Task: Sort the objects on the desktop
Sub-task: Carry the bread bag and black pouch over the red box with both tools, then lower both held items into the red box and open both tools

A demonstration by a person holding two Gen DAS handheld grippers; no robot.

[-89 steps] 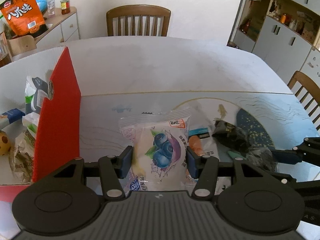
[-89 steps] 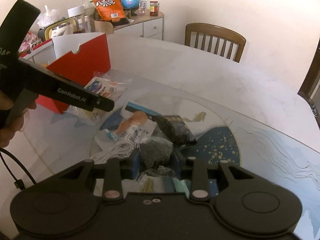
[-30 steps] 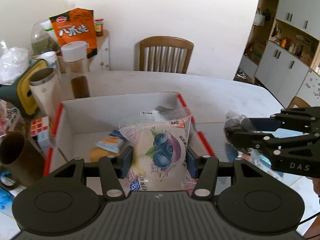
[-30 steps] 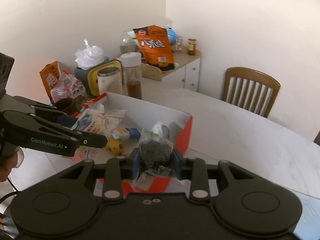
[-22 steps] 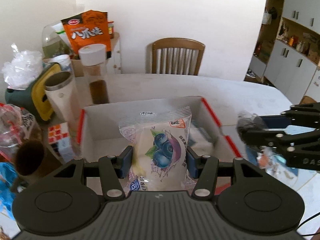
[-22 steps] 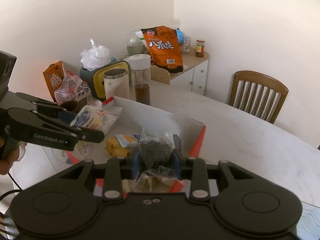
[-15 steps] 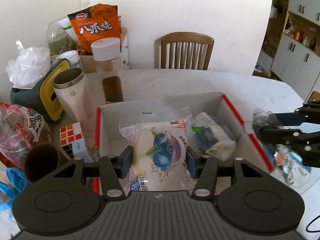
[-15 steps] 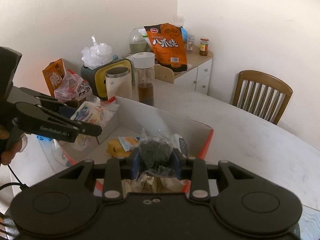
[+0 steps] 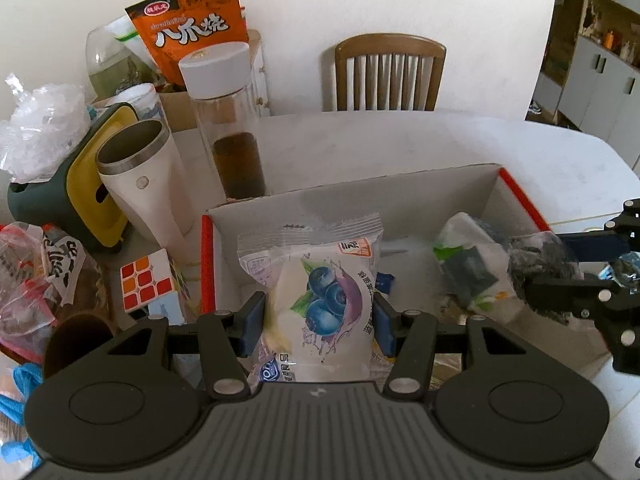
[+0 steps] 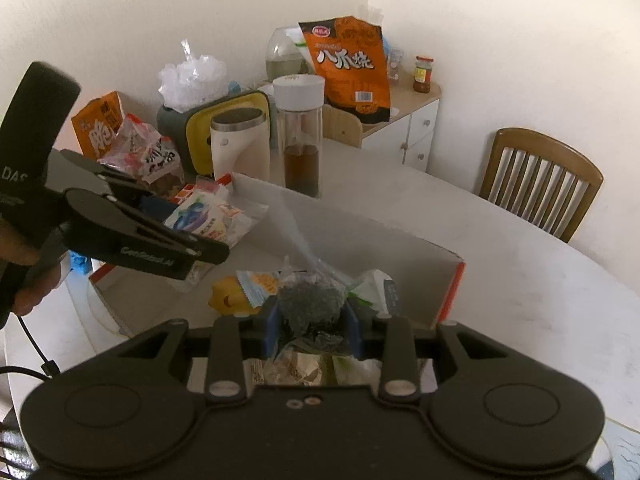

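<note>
My left gripper (image 9: 318, 322) is shut on a white blueberry snack packet (image 9: 320, 304) and holds it over the near left part of the open red cardboard box (image 9: 400, 196). My right gripper (image 10: 313, 330) is shut on a dark seaweed packet (image 10: 312, 304) and holds it over the box (image 10: 448, 292) at its near right side. The right gripper also shows in the left wrist view (image 9: 552, 280). The left gripper with the blueberry packet (image 10: 212, 216) shows in the right wrist view. Inside the box lie a green-and-white packet (image 9: 468, 264) and a yellow item (image 10: 230, 300).
Left of the box stand a white steel mug (image 9: 144, 184), a glass bottle with a white lid (image 9: 228, 120), a Rubik's cube (image 9: 148, 284) and a green-yellow tissue holder (image 9: 80, 184). Snack bags (image 9: 40, 268) lie at far left. A wooden chair (image 9: 390, 72) stands behind the table.
Both grippers have carried their packets from the glass-topped table area to above the red box, and the view of the box has shifted right. Both stayed shut.
</note>
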